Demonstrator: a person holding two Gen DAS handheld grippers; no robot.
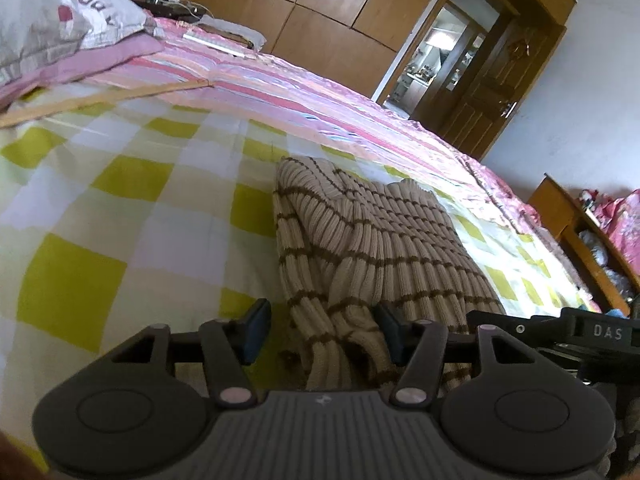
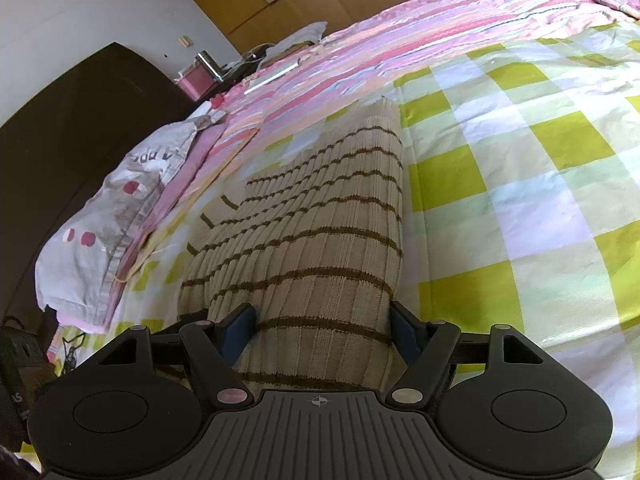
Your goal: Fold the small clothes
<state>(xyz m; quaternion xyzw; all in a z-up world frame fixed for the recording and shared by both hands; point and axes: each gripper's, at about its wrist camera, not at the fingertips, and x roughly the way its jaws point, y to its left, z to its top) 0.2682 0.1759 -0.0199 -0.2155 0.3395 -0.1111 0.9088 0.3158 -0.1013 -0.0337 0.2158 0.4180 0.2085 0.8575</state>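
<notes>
Left gripper (image 1: 322, 334) sits at the bottom of its frame w/ fingers (image 1: 256, 330) spread wide, and a bunched bit of the knit top (image 1: 384, 236) lies between them, but they're not pinching it afaict. Right gripper (image 2: 322, 330) same deal: fingers (image 2: 240, 330) wide apart, straddling the near end of the knit top (image 2: 320, 216), pads just beside the fabric edges on both sides.

Top itself is a cream ribbed knit w/ thin brown stripes. In the right wrist view it runs as a long folded strip from bottom center up toward the middle, right edge pretty straight, left side stepped where a layer overlaps. In the left wrist view it's lumpier, w/ a fold humped up mid-frame and crumpled near the fingers.

It's lying on the bed, on a yellow-green/white checked sheet (image 1: 132, 216). Pink striped quilt (image 1: 304, 92) behind it, pillow (image 1: 60, 20) upper left.
</notes>
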